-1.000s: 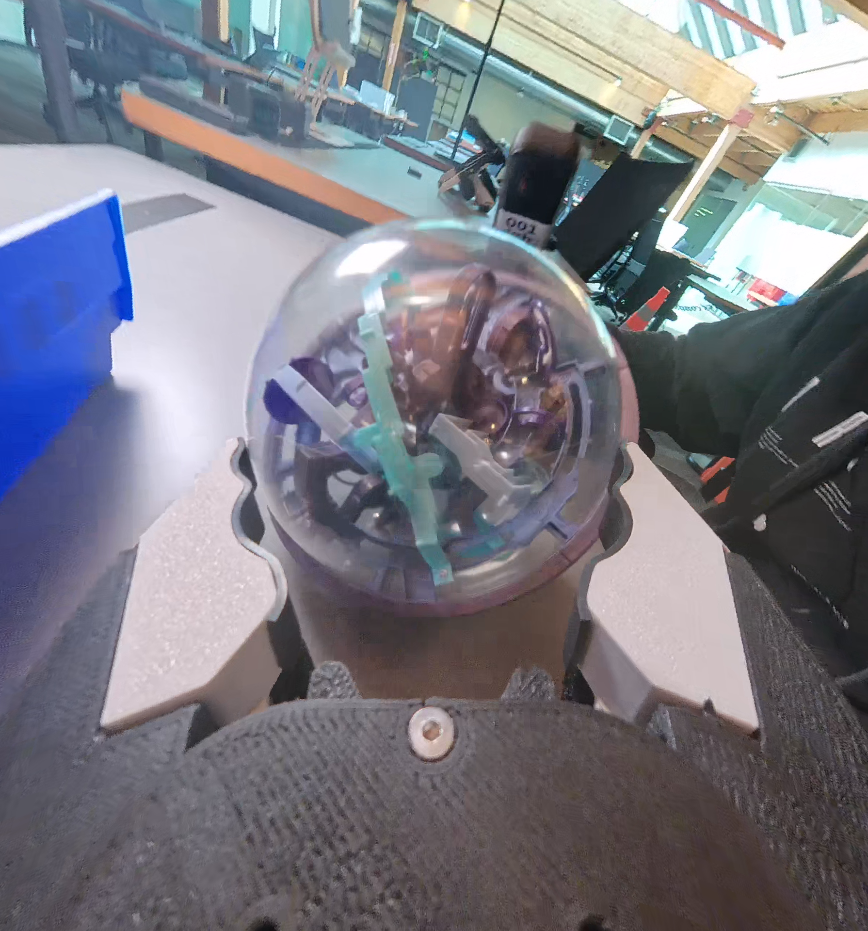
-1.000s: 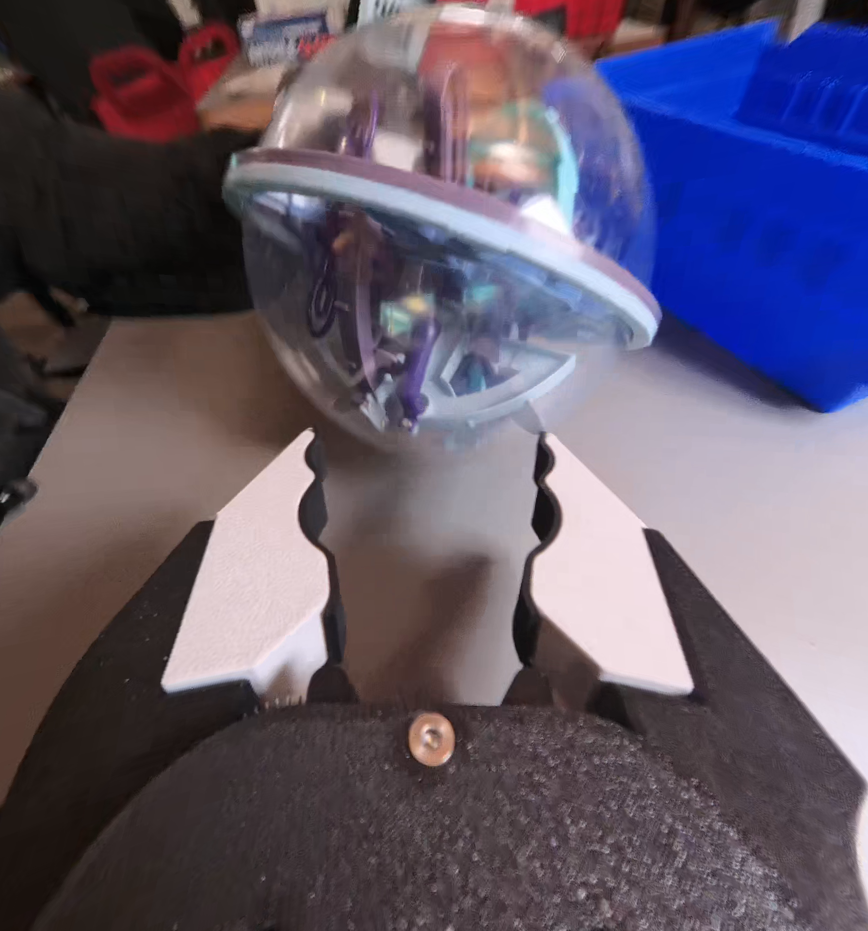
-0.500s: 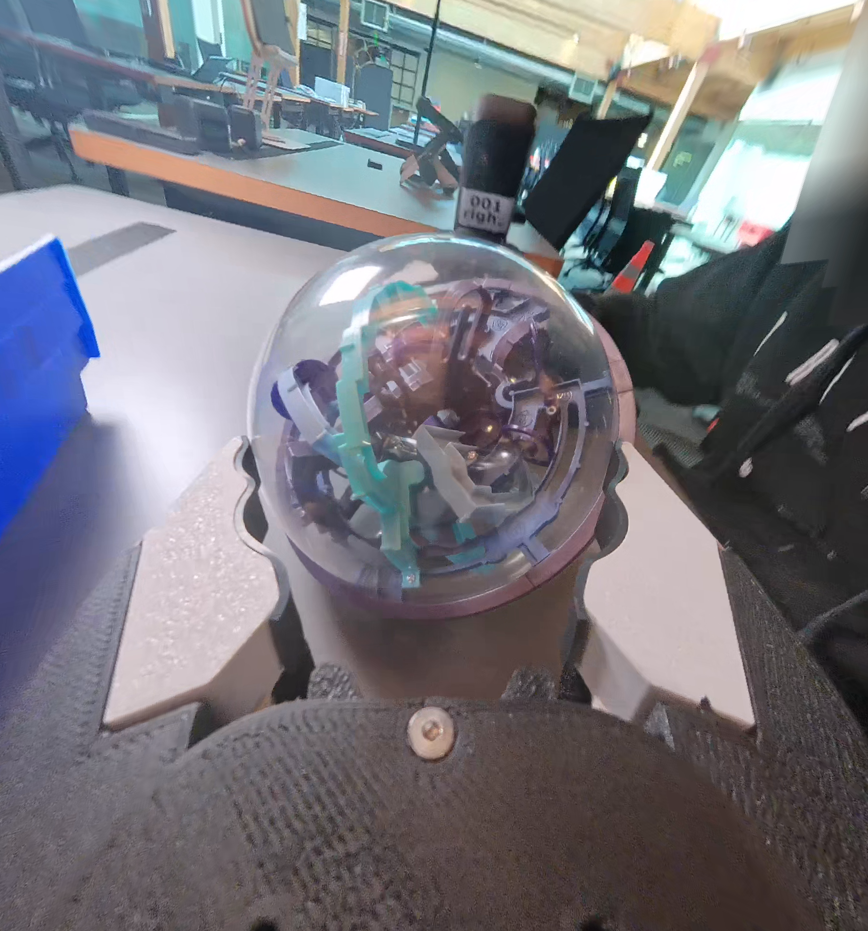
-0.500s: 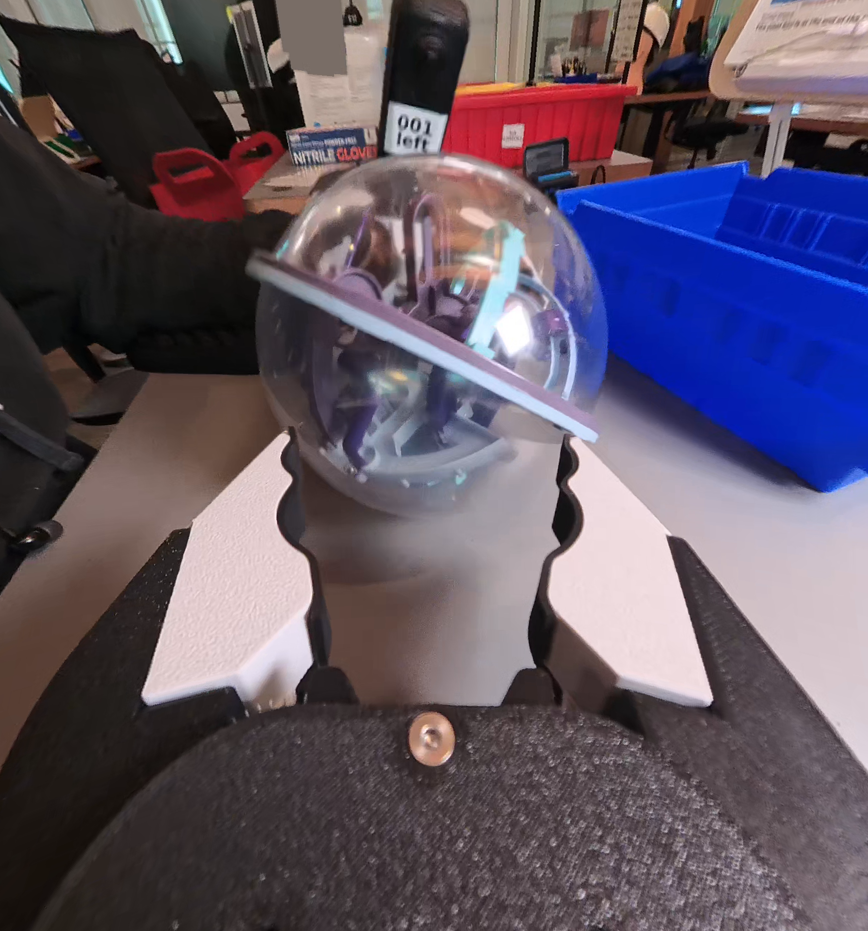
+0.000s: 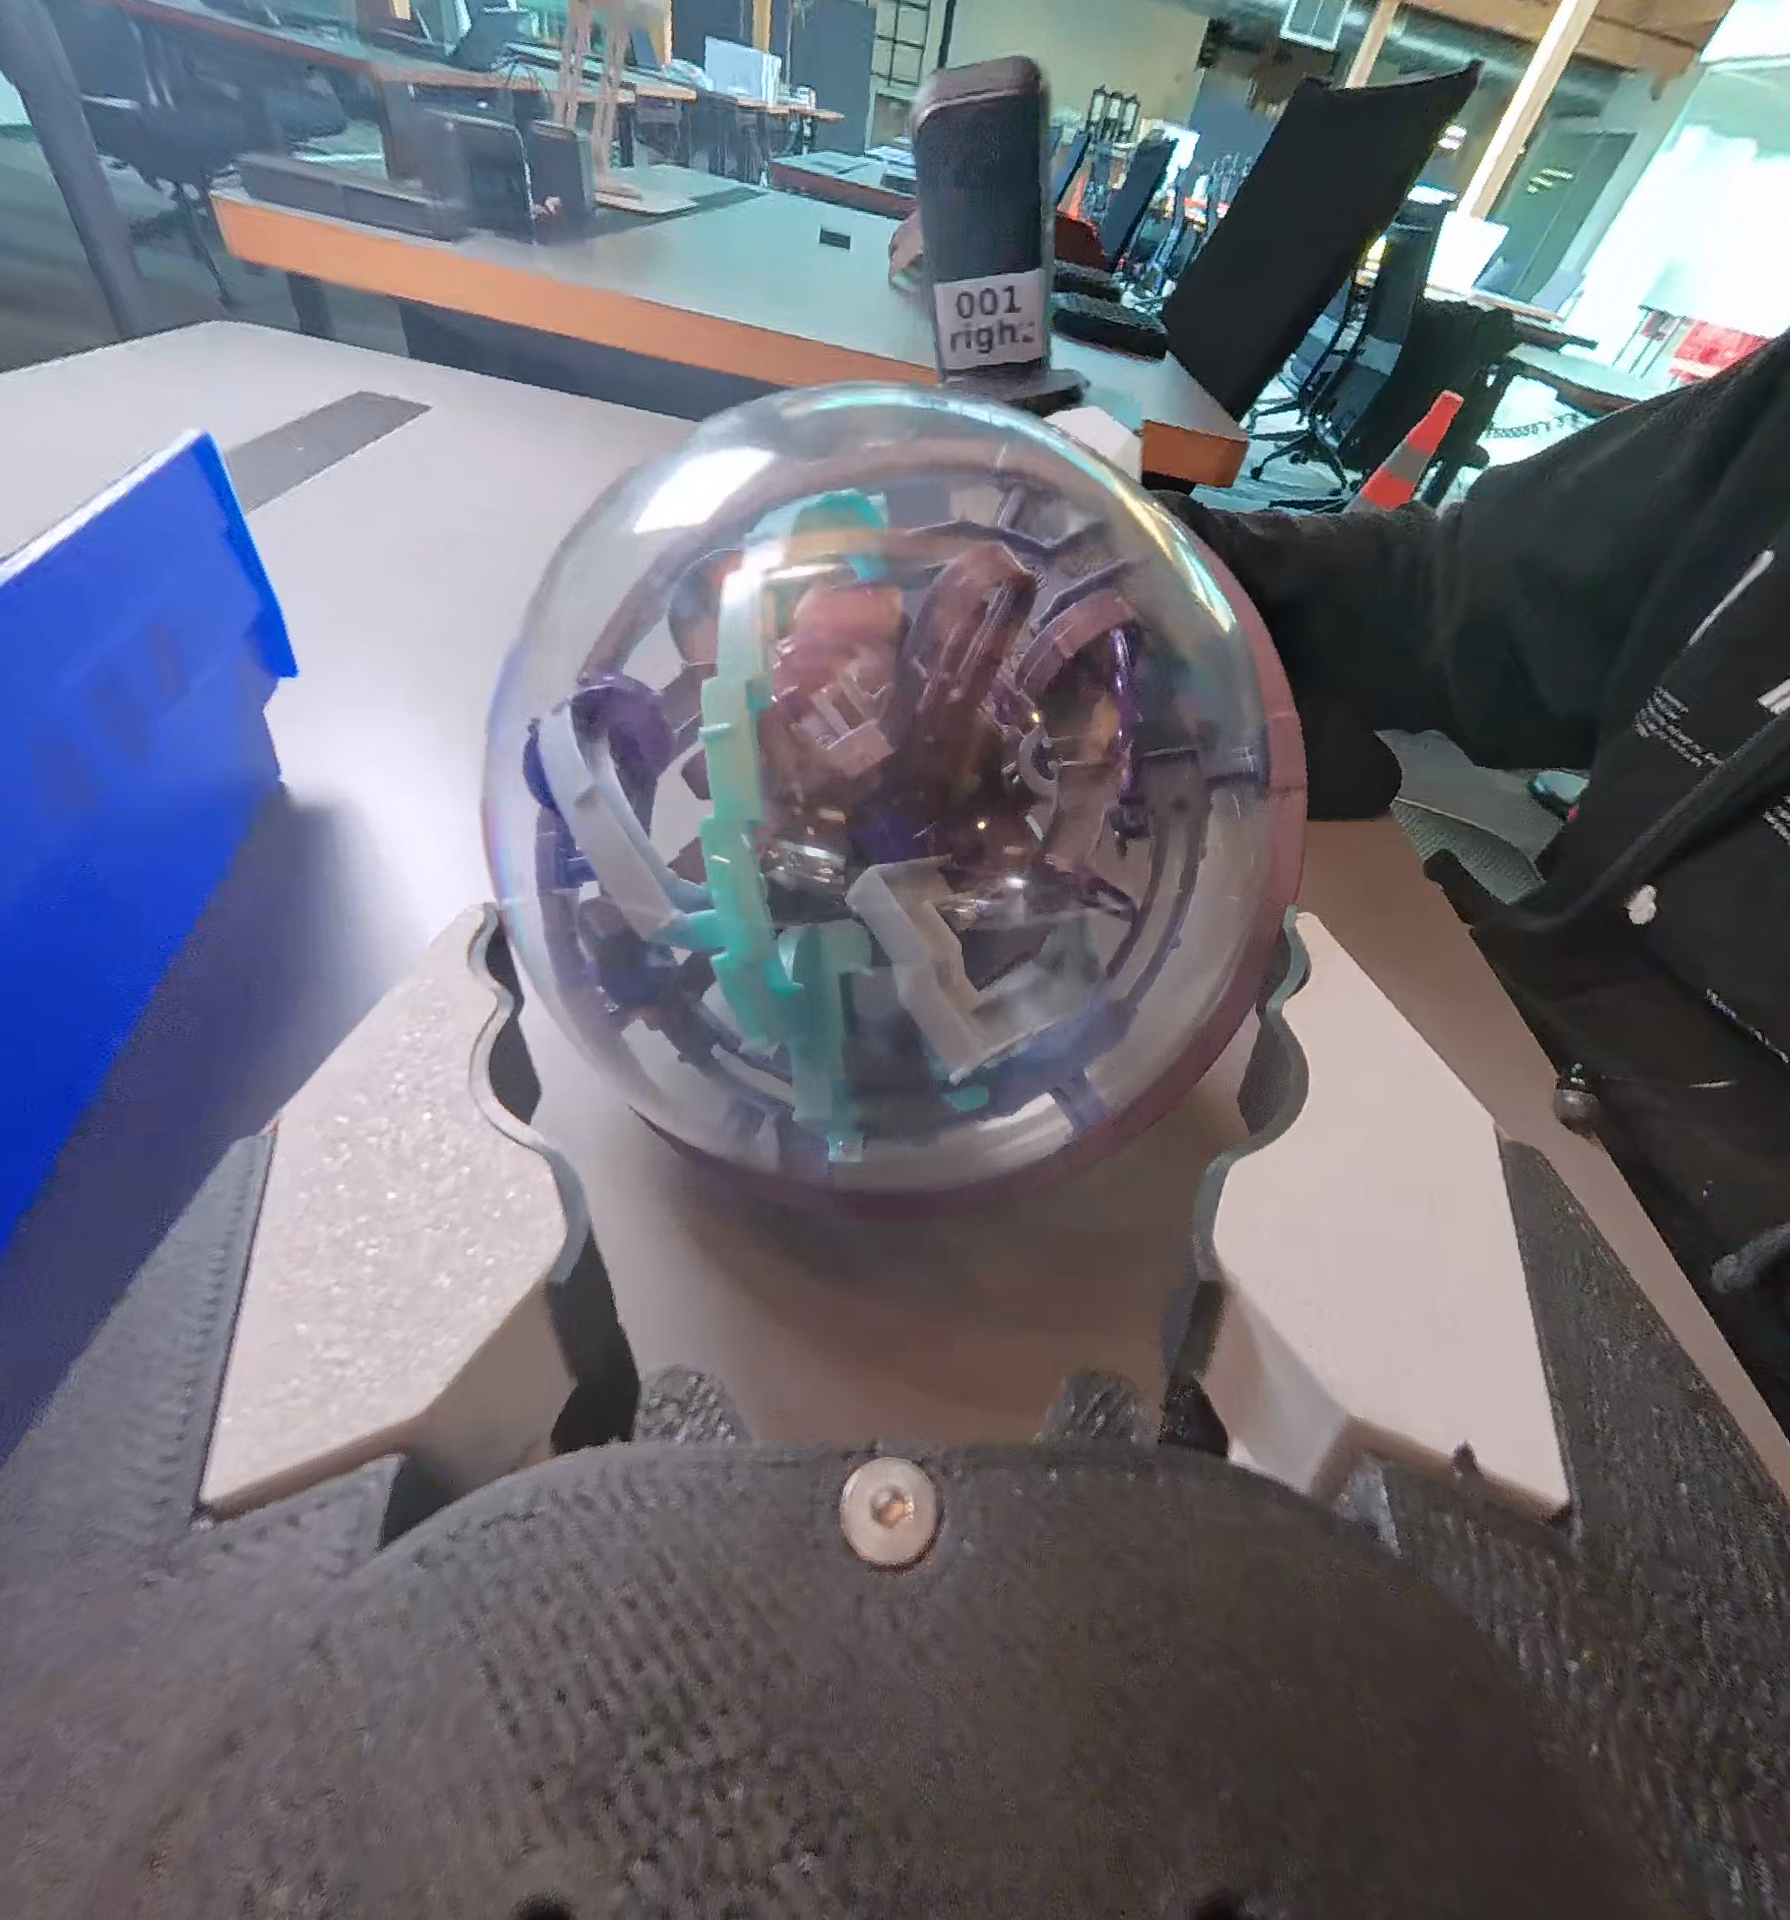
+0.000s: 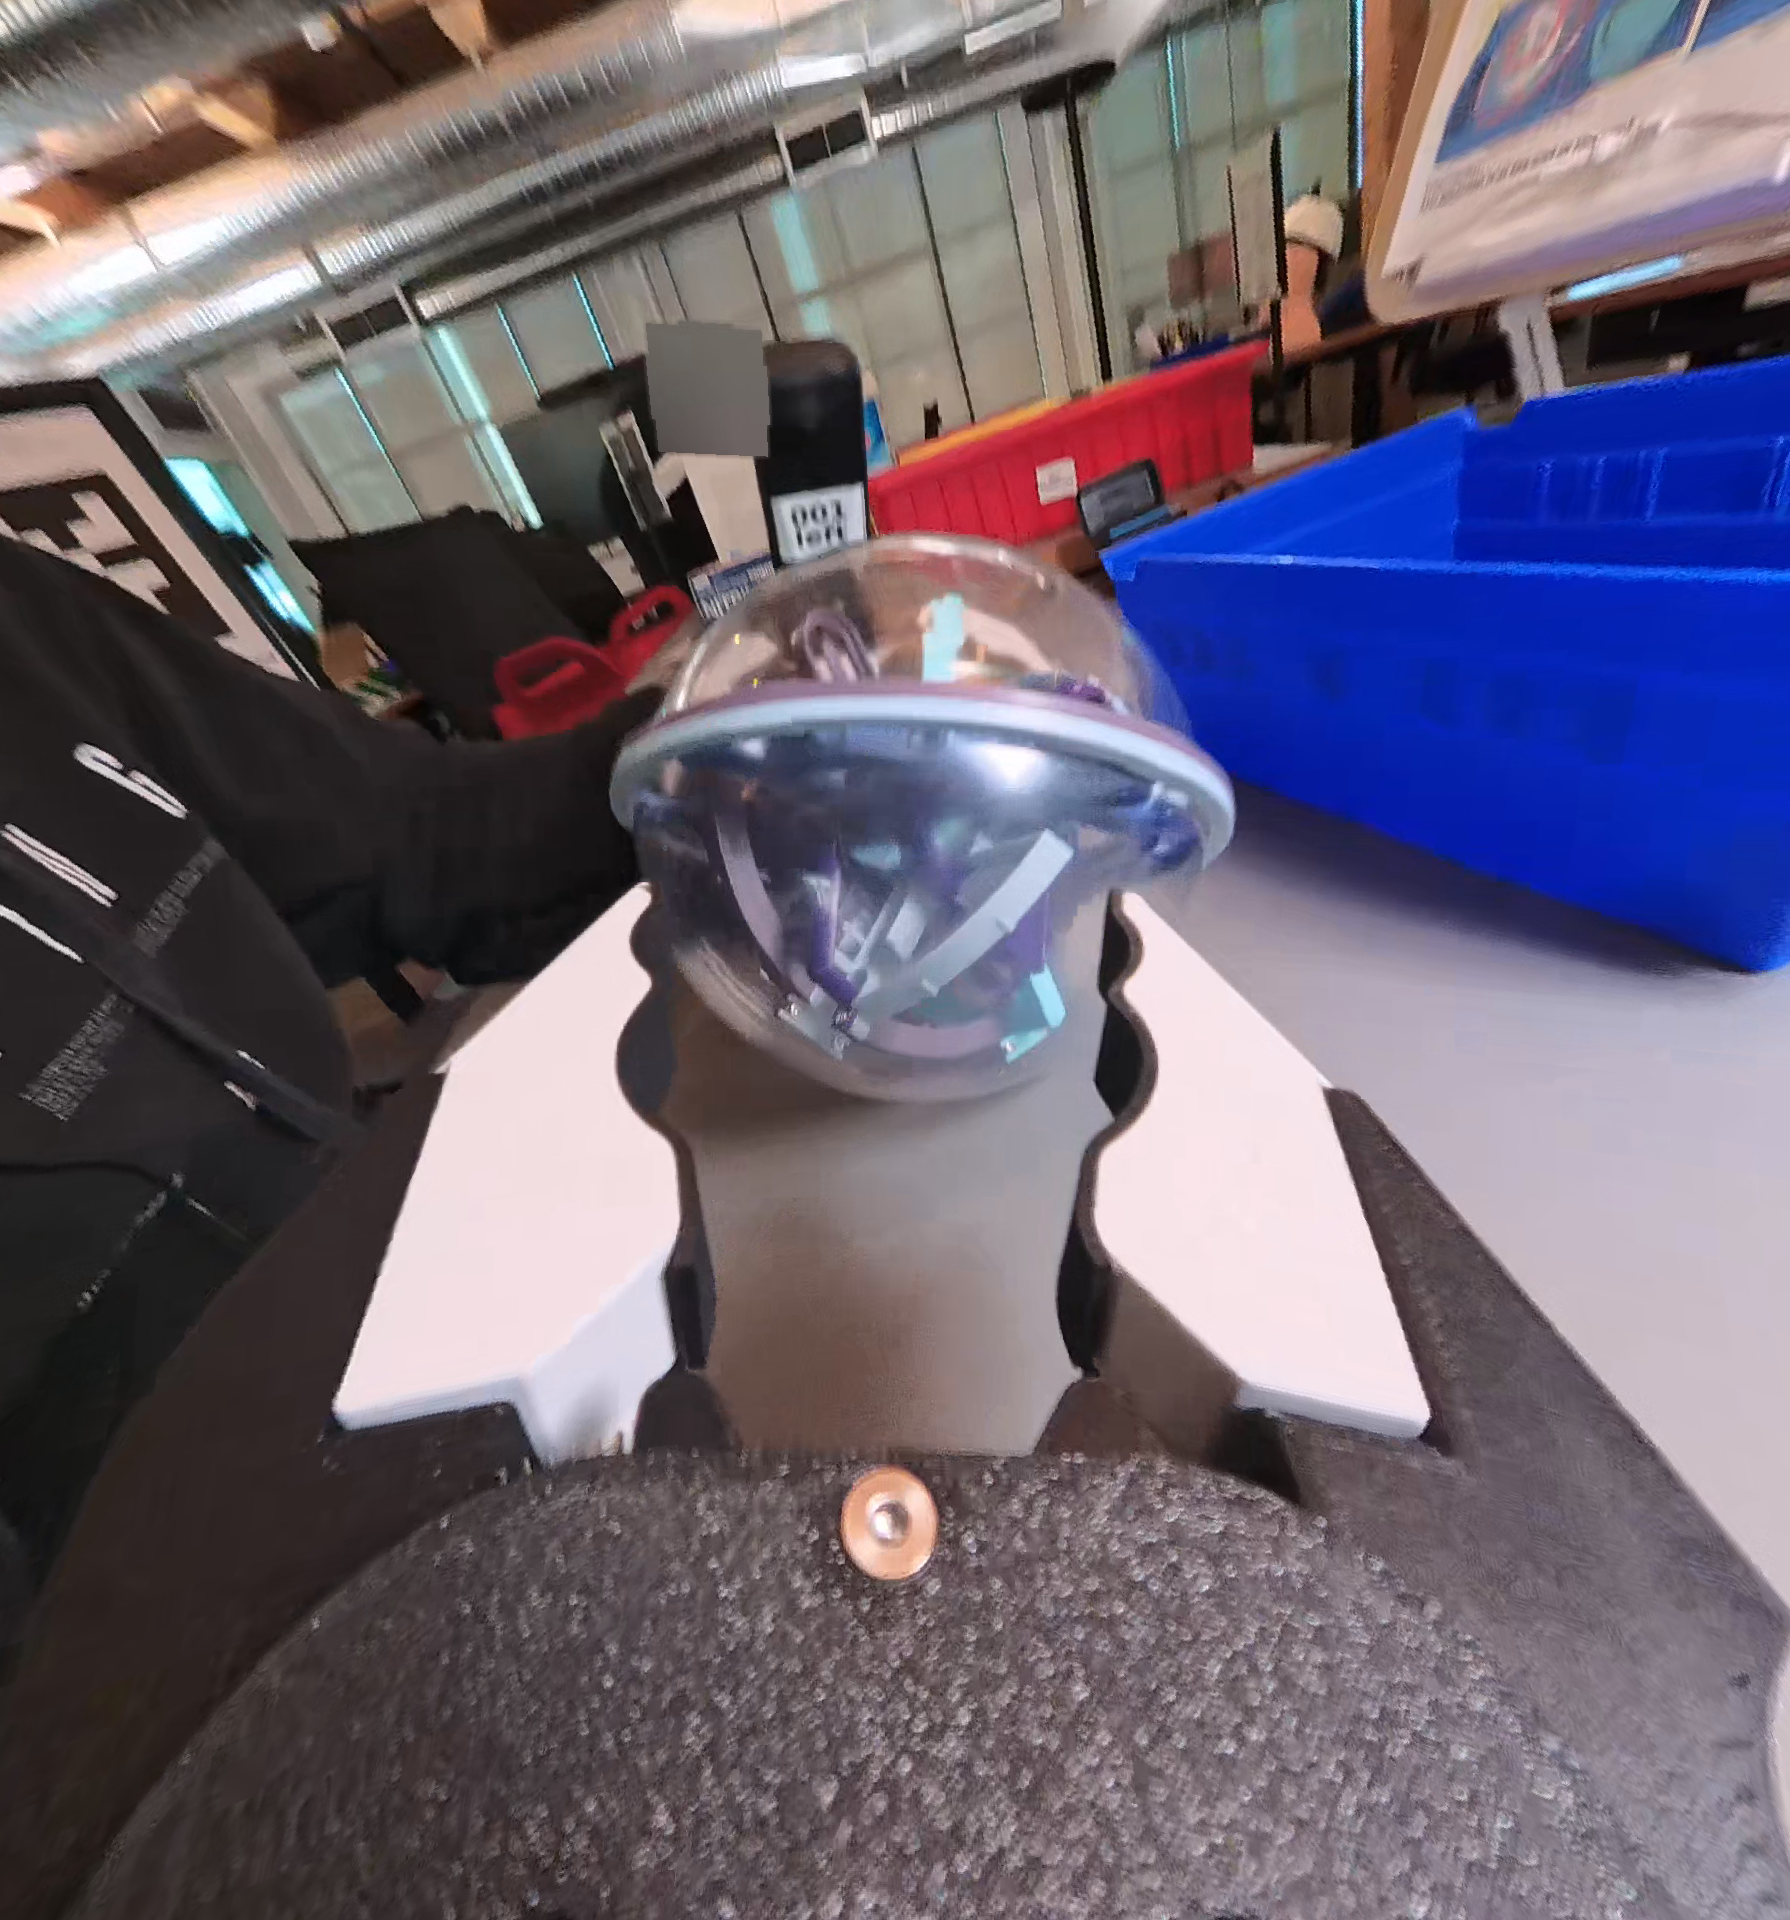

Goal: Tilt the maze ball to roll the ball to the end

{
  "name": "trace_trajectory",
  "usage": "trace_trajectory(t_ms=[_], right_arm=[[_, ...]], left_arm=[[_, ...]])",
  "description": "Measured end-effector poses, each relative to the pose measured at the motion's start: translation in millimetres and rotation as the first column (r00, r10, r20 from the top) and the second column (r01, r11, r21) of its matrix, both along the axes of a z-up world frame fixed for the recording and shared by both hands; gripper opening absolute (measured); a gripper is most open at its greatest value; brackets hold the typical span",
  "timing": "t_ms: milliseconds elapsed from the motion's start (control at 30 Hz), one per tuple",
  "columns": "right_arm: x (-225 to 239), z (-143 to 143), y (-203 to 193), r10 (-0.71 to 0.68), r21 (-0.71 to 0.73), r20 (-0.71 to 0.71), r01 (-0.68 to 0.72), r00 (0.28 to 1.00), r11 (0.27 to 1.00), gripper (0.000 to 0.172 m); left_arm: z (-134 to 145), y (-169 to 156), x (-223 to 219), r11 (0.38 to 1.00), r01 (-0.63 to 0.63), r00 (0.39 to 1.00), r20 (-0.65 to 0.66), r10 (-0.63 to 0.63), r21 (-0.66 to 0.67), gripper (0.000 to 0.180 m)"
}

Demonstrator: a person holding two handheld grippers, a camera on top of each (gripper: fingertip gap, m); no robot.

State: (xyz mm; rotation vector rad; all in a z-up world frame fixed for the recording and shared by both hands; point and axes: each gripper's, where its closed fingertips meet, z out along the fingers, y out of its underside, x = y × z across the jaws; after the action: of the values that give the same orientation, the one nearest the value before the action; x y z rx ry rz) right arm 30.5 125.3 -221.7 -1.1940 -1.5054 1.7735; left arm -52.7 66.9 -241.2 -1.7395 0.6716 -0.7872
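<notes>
The maze ball [image 5: 891,810] is a clear sphere with teal, grey and purple tracks inside and a mauve rim. My left gripper [image 5: 886,935] is shut on it, with both pads against its sides, just above the grey table [image 5: 403,540]. My right gripper [image 6: 886,914] is on the ball's far side. It is shut on the lower half of the maze ball [image 6: 912,831], whose rim lies about level in the right wrist view. The right gripper's black post [image 5: 984,208] shows behind the ball. I cannot pick out the small ball inside.
A blue bin [image 5: 70,831] stands on the table left of the ball, and on the right in the right wrist view [image 6: 1545,675]. A person's black sleeve [image 5: 1493,623] reaches in beside the ball. The table edge [image 5: 1442,935] runs close on the right.
My left gripper has kept its hold on the ball. My right gripper opened wider, then closed again further onto the ball. The ball's rim has turned from slanted to level in the right wrist view.
</notes>
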Motion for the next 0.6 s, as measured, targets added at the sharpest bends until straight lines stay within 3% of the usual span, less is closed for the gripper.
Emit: trace_trajectory(t_ms=[267,500,600], right_arm=[[-5,-8,-9,-0.034,0.132,0.016,0.031,0.999,0.991,0.089],[-11,-20,13,-0.117,0.066,0.125,0.109,0.985,0.992,0.077],[-12,-34,28,-0.185,0.112,0.185,0.167,0.965,0.980,0.073]], left_arm=[[-5,4,10,0.999,0.000,0.999,-0.050,0.003,0.054,0.132],[7,19,-3,0.988,-0.089,0.983,0.150,0.108,-0.126,0.130],[29,17,-18,0.990,-0.094,0.947,0.297,0.123,-0.108,0.129]])
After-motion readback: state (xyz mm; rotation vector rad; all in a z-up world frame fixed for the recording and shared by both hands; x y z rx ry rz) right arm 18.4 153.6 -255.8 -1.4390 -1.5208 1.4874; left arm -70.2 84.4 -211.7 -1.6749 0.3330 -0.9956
